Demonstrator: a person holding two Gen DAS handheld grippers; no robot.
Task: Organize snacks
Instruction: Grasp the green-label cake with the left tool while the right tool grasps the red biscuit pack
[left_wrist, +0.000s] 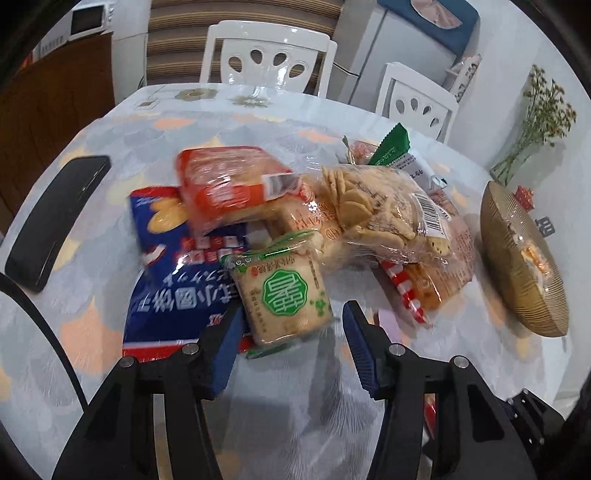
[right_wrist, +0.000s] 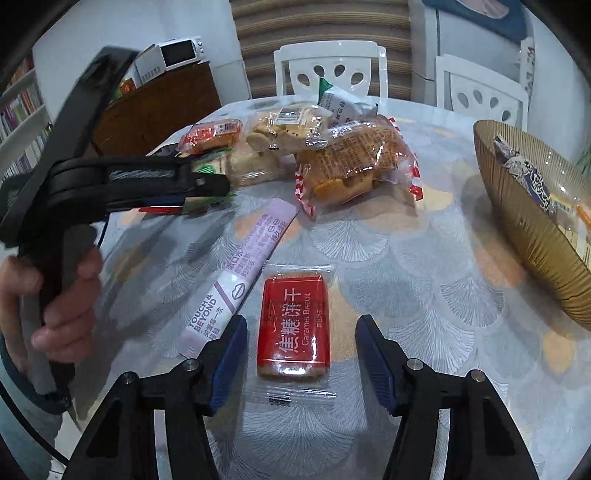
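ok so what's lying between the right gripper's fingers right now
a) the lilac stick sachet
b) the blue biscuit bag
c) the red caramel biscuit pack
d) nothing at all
c, the red caramel biscuit pack lies flat on the table between the open fingers of the right gripper, while the lilac stick sachet sits outside its left finger.

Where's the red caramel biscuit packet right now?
In the right wrist view, the caramel biscuit packet lies flat on the table, between the right gripper's open fingers, beside the lilac sachet.
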